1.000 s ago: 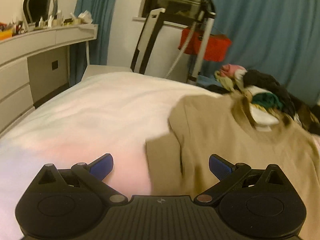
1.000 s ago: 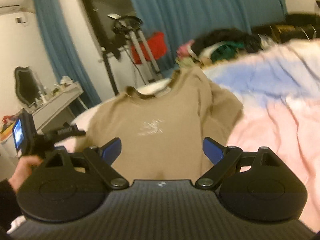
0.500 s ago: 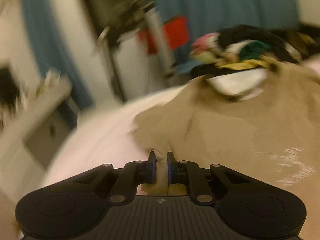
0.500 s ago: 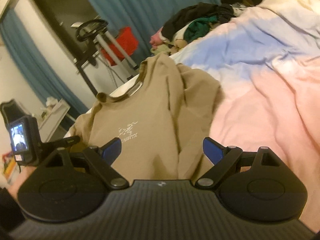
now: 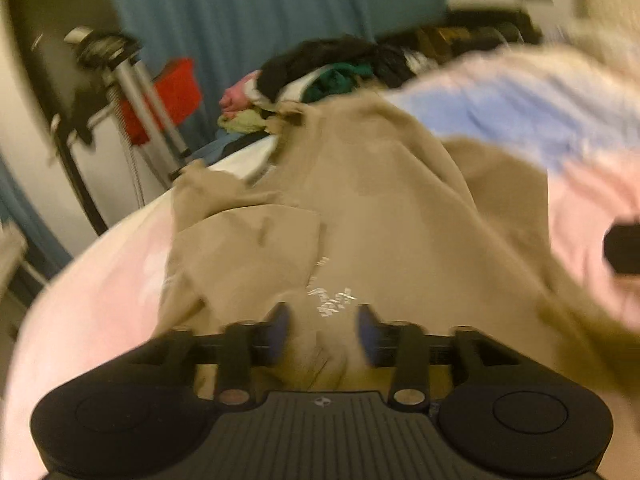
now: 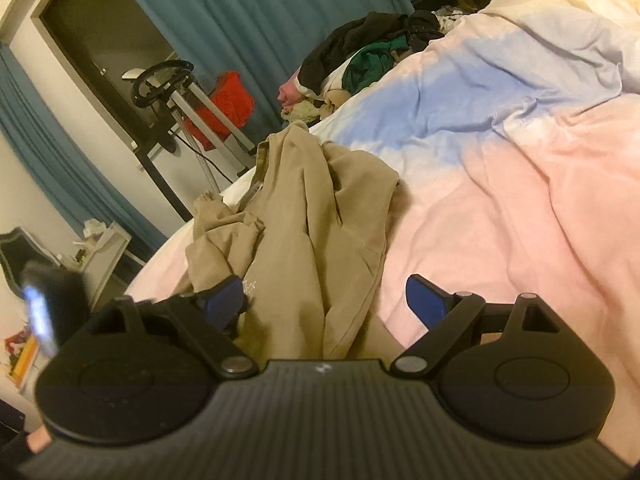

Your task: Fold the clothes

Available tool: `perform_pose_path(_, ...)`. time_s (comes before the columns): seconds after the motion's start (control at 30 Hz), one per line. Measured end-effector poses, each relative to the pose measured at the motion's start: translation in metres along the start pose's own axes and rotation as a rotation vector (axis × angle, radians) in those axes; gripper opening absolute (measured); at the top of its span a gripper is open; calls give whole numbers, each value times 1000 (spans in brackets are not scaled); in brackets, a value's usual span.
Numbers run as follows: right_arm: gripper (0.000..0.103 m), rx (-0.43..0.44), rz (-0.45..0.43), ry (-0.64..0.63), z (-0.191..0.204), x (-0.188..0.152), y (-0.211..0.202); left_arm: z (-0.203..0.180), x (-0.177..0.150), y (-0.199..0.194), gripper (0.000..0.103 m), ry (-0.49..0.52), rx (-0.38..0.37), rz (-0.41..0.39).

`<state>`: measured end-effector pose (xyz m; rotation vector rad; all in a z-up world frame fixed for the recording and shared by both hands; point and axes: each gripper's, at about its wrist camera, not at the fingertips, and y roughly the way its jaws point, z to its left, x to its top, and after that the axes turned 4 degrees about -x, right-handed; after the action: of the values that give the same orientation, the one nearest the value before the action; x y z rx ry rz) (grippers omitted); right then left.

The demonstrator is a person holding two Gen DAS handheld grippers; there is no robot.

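Sweatshirt lies bunched on your bed, left gripper part-open astride a fold to carry it over, right gripper wide, ready.

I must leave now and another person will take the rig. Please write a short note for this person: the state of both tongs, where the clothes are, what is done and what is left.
Left tongs: open, fingers apart over the tan shirt, near its white print; cloth lies between them, not pinched. This view is blurred.
Right tongs: open wide, holding nothing, over the shirt's near edge.
Shirt: on the pink and blue duvet, rumpled, its left side folded over the front.
Unfolded pile of clothes: at the far edge of the bed.
Done: first side fold only.
Left: smooth, fold the other side, fold up, then the pile.
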<state>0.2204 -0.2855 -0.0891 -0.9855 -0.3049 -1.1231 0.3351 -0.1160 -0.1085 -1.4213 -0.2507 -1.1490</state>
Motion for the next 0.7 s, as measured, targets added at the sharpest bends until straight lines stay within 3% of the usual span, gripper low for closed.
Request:
perform_pose_path(0.13,90,-8,1,22,-3,2,3,36,9,-1,59,-162,9,-43)
perform_pose_path(0.3,90,-19,12,29,-6,1,8,76,23,17,57,-335,46,-62)
perform_pose_path(0.4,90,-23,15,17,-5,-1,10,94,29,34,45,-408,56,-69)
perform_pose_path(0.47,90,-24,17,9,-5,-2,12,110,32,32,22,-438,46,-68)
perform_pose_path(0.53,90,-26,20,2,-5,-3,15,126,34,30,7,-468,36,-68)
perform_pose_path(0.7,90,-33,28,-2,-4,-5,18,167,39,25,4,-542,10,-67)
